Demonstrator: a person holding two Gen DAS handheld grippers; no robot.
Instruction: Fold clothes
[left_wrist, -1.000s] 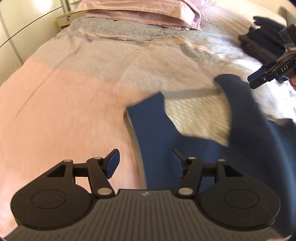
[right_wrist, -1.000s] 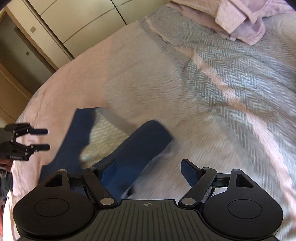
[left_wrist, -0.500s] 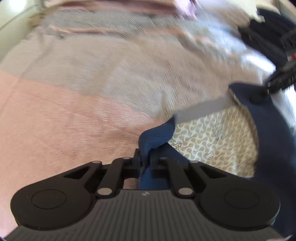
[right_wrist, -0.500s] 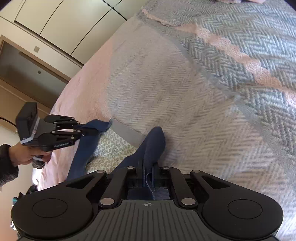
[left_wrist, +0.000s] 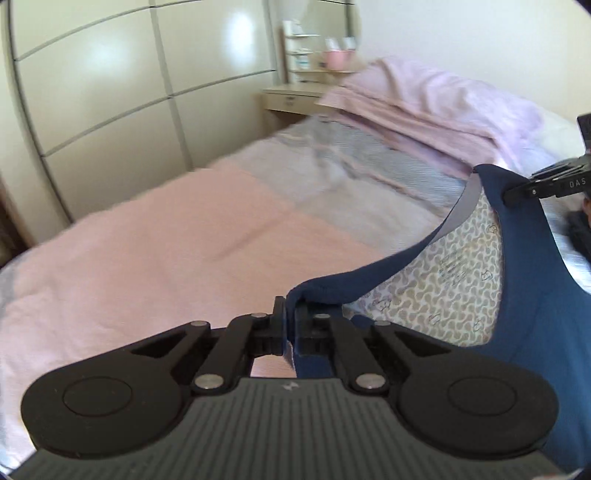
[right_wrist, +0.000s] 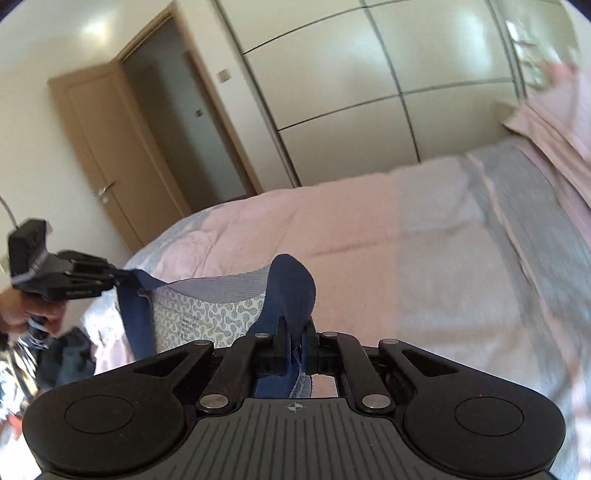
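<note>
A navy blue garment (left_wrist: 524, 295) with a patterned beige lining (left_wrist: 454, 284) and a grey neckband hangs stretched in the air above the bed. My left gripper (left_wrist: 290, 314) is shut on one shoulder of it. My right gripper (right_wrist: 295, 330) is shut on the other shoulder, where navy cloth (right_wrist: 291, 284) stands up between the fingers. In the left wrist view the right gripper (left_wrist: 517, 194) shows at the right edge, pinching the far corner. In the right wrist view the left gripper (right_wrist: 118, 282) shows at the left, held by a hand (right_wrist: 26, 314).
The bed (left_wrist: 166, 266) has a pink and grey cover, with lilac pillows (left_wrist: 436, 103) at its head. A nightstand (left_wrist: 291, 98) stands beside it, wardrobe doors (right_wrist: 369, 92) run along the wall, and a brown door (right_wrist: 110, 140) is behind. Dark clothes (right_wrist: 70, 358) lie at the lower left.
Both grippers went from open above the flat garment to shut on its shoulders, then lifted it off the bed. The views now tilt up toward the walls.
</note>
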